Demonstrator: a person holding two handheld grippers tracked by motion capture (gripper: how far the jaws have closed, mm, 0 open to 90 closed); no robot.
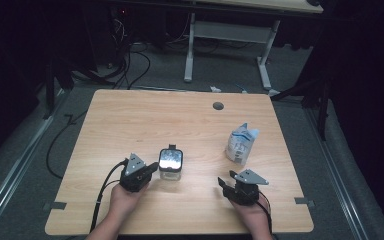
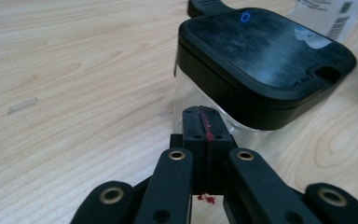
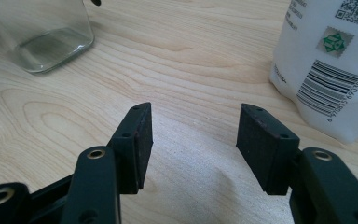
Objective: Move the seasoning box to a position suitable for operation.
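We are holding the left tool (image 1: 152, 167) with its jaws pressed fully together on nothing, the tips sitting just short of the glass jar (image 1: 170, 165), right at its near side wall. The left gripper view is showing what the high view cannot: the closed tips carrying a thin red smear along their seam, and the jar's black lid (image 2: 265, 58) with a tab at its far edge and a notch at one corner, above clear glass.

We are keeping the right tool (image 1: 224, 184) spread wide, with bare desk (image 3: 191, 60) between its pads and nothing gripped. From its own view, the white pouch (image 3: 328, 65) is standing just beyond and to the right of the right-hand pad, its barcode facing us, while the jar's clear base is sitting well off to the upper left. From above, the pouch is standing upright on the desk, beyond the right tool.
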